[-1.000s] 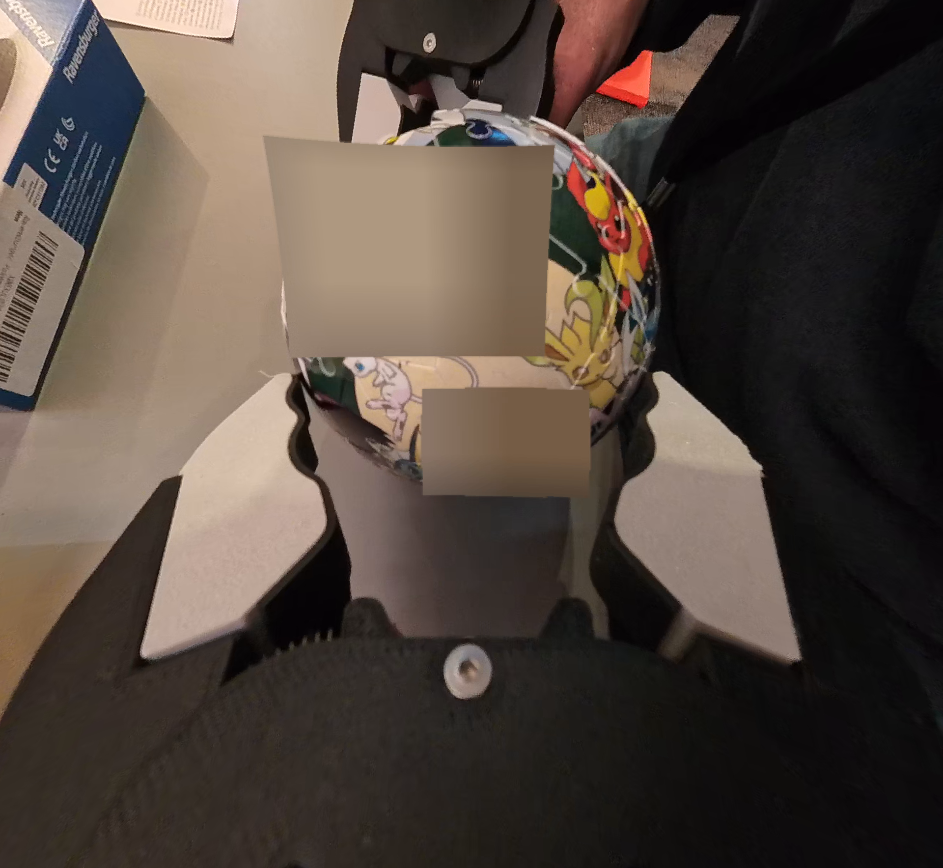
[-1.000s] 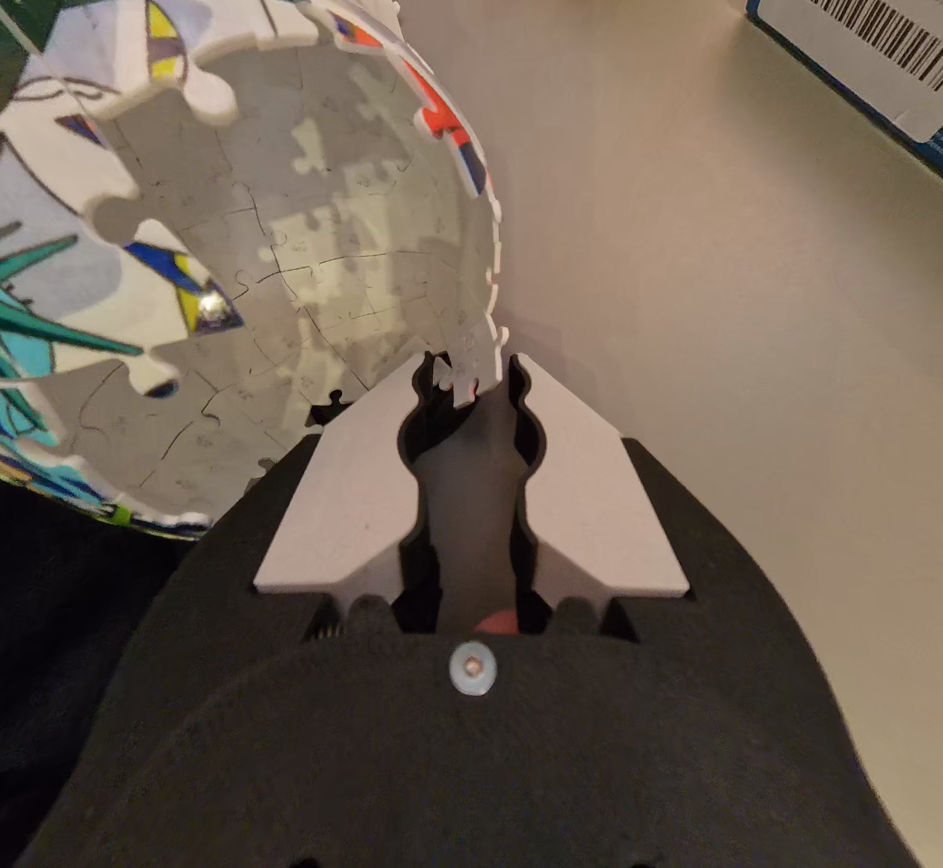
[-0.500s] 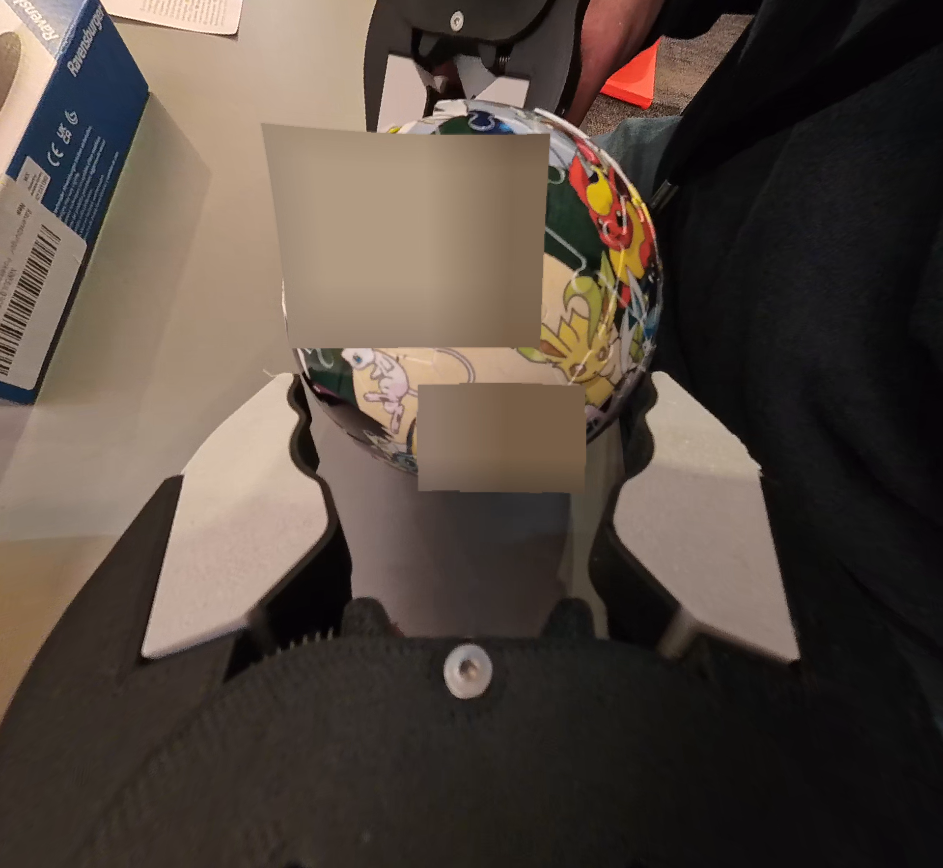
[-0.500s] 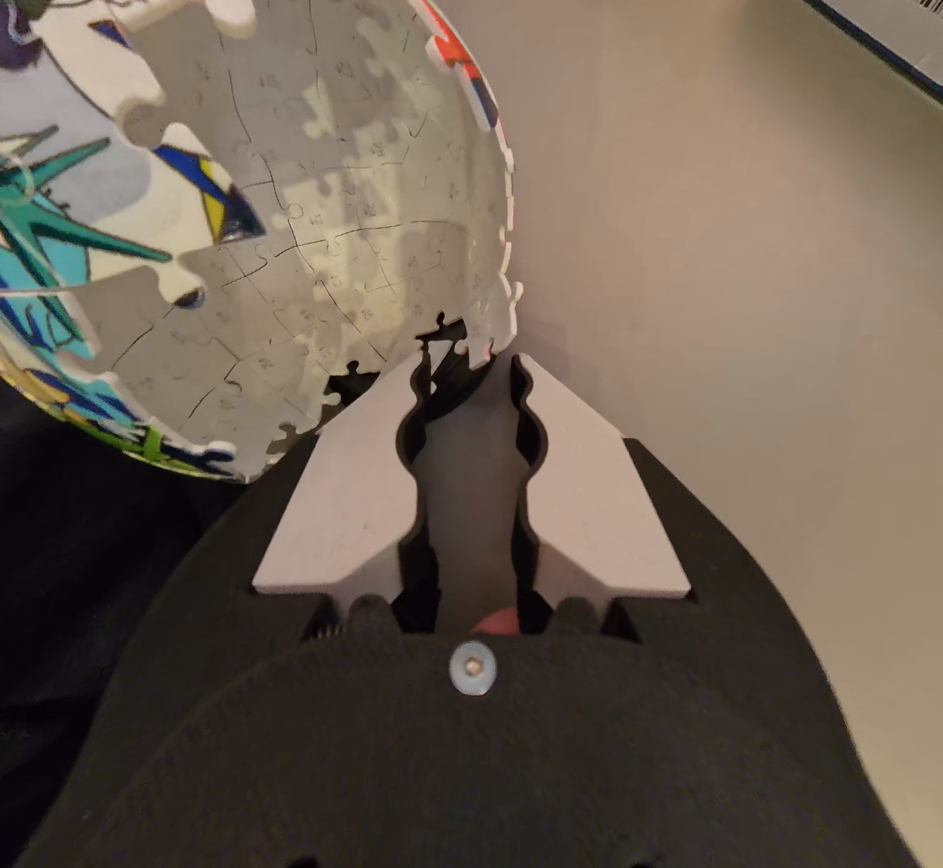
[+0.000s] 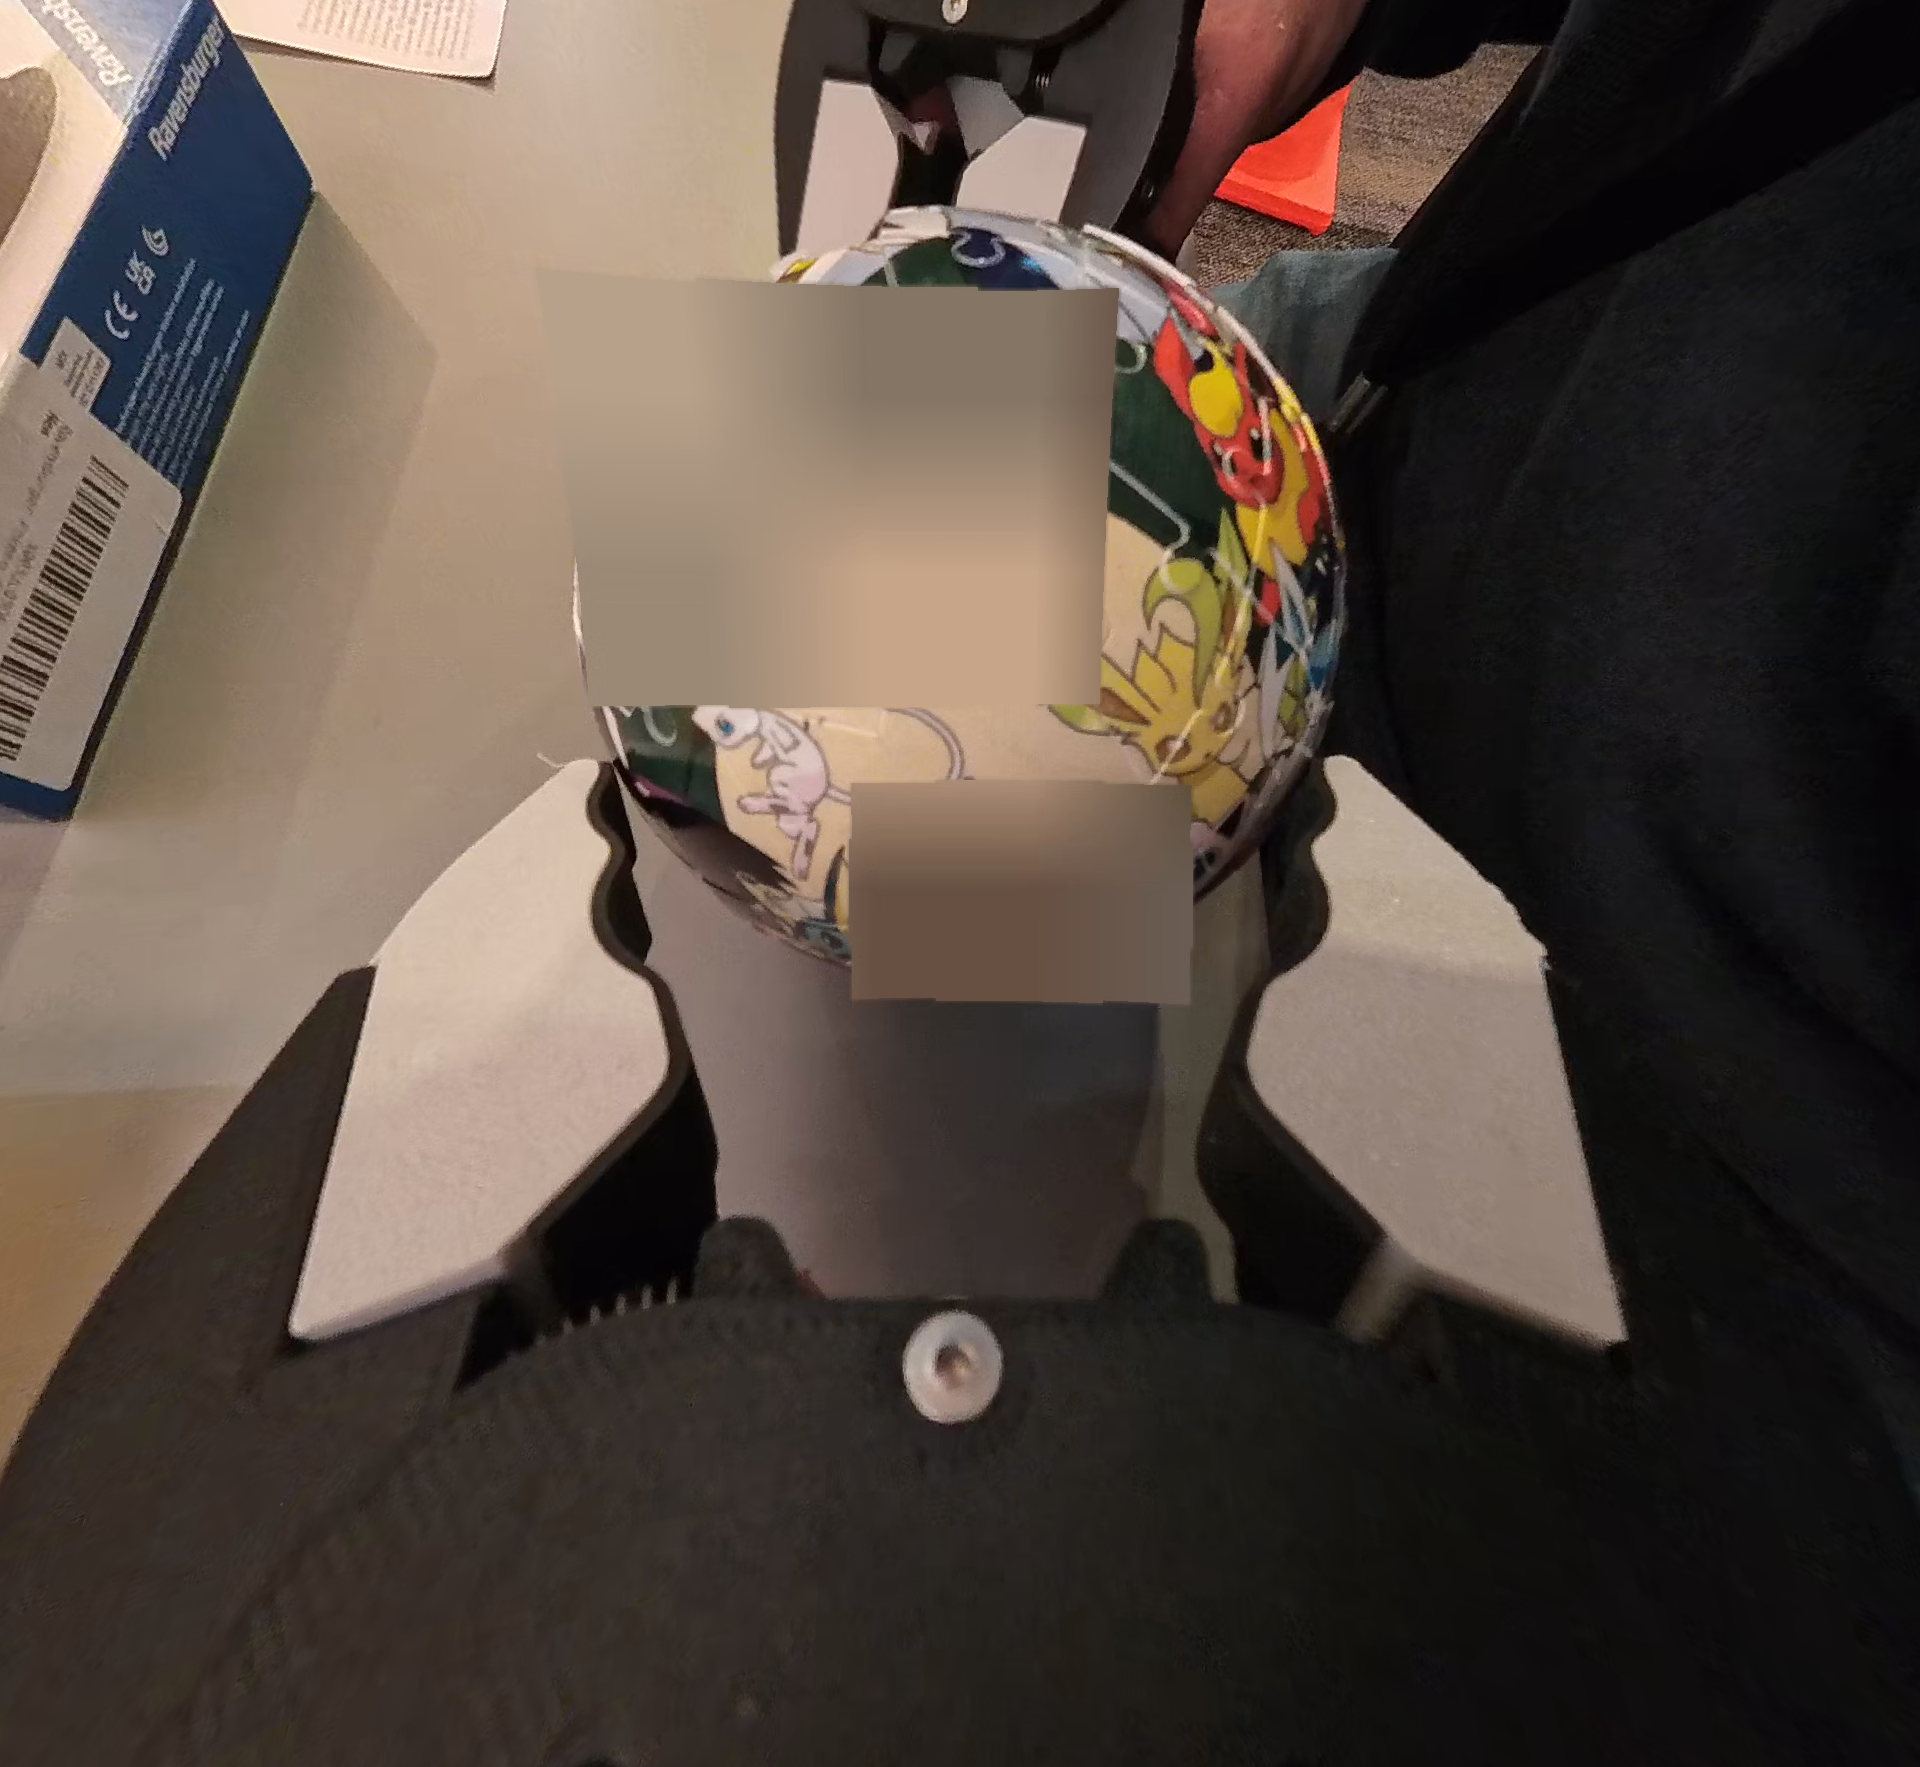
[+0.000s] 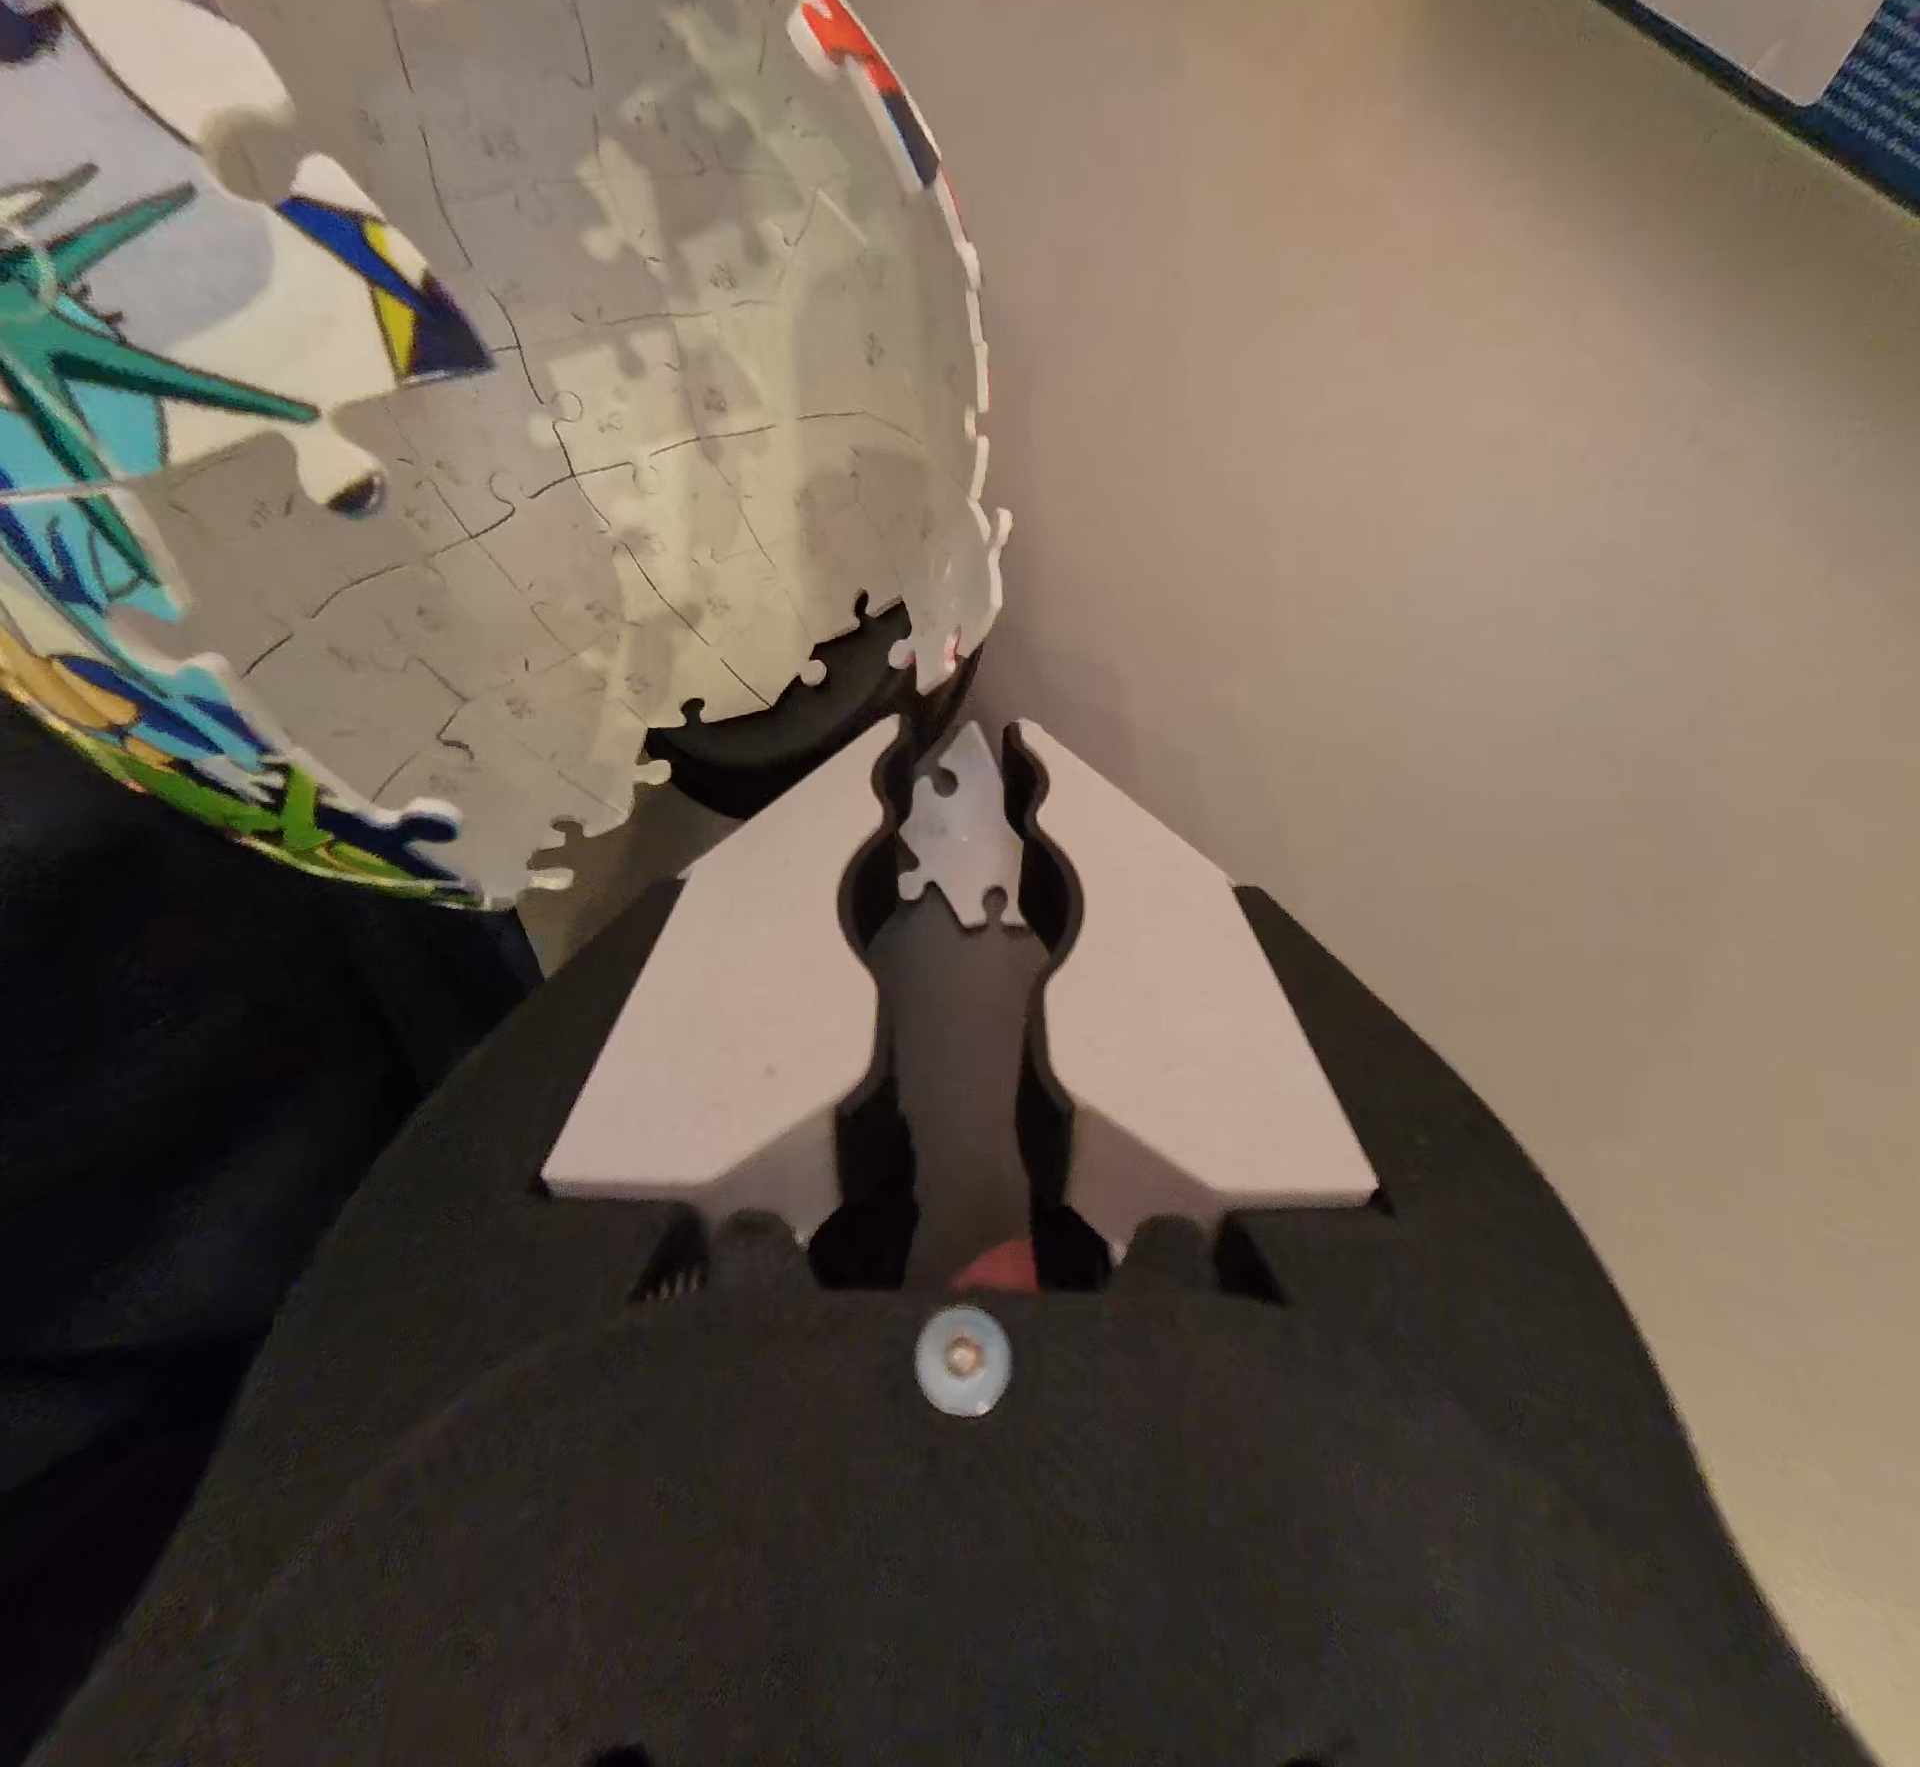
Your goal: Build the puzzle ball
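Right gripper (image 6: pixel 958 782) pinches one small white curved jigsaw piece (image 6: pixel 961 834); left gripper (image 5: pixel 951 824) is spread wide around the ball.

Your colourful, part-built hollow puzzle ball (image 5: pixel 1216 512) sits cradled between the left fingertips (image 5: pixel 566 813), above the beige table (image 6: pixel 1455 574). Treat that shell as light, thin, rigid plastic that likely pops apart if squeezed: hold at the widest girth, gently. The piece is slick, so grip its flat faces and offer it to the open toothed rim (image 6: pixel 831 668) just ahead.
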A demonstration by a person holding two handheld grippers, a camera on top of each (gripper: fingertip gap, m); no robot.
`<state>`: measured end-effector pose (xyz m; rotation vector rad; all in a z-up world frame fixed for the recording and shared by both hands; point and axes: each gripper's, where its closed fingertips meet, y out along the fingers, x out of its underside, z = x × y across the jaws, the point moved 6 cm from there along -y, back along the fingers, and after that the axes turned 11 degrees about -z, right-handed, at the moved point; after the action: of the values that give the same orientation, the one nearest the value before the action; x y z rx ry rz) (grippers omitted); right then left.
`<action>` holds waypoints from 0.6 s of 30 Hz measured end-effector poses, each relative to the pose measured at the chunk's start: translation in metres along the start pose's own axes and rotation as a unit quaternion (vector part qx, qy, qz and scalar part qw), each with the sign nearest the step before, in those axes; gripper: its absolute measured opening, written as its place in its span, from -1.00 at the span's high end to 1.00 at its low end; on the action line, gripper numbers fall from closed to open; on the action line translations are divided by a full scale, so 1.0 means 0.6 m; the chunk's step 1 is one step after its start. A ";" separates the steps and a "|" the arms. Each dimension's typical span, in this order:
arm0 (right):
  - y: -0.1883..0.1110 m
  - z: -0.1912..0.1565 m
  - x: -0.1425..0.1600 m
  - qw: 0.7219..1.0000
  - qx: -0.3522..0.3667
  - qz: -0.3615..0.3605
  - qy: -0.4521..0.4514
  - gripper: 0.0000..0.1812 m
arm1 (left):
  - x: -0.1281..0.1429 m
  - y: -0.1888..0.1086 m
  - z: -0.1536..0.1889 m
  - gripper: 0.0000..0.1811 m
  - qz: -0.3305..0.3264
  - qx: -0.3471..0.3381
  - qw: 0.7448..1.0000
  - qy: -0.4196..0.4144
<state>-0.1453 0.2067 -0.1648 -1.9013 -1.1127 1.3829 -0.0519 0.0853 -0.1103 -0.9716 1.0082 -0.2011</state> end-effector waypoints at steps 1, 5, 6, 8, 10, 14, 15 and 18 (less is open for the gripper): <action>-0.004 0.000 -0.001 1.000 -0.002 0.003 -0.005 0.82 | 0.000 0.000 0.000 -0.30 0.000 0.000 1.000 0.000; -0.020 0.010 0.000 0.999 -0.023 -0.008 -0.049 0.75 | 0.001 -0.001 0.001 -0.29 0.001 -0.003 1.000 -0.002; -0.018 0.012 0.005 0.997 -0.031 -0.030 -0.061 0.71 | 0.001 -0.001 0.001 -0.29 0.001 -0.003 1.000 -0.002; -0.016 0.018 0.008 0.995 -0.027 -0.048 -0.088 0.69 | 0.001 -0.001 0.002 -0.29 0.002 -0.004 1.000 -0.002; -0.015 0.022 0.008 0.993 -0.019 -0.058 -0.102 0.71 | 0.001 -0.002 0.002 -0.29 0.002 -0.005 1.000 -0.001; -0.013 0.023 0.011 0.992 -0.006 -0.056 -0.110 0.86 | 0.000 -0.006 0.004 -0.29 0.005 -0.009 1.000 -0.002; -0.012 0.023 0.012 0.992 -0.003 -0.055 -0.110 0.91 | 0.000 -0.006 0.005 -0.29 0.006 -0.009 1.000 -0.003; -0.011 0.023 0.014 0.994 0.000 -0.046 -0.097 1.00 | 0.000 -0.006 0.005 -0.29 0.003 -0.010 1.000 -0.001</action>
<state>-0.1592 0.2166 -0.1685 -1.7221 -1.2750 1.5404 -0.0485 0.0850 -0.1072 -0.9864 1.0130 -0.1846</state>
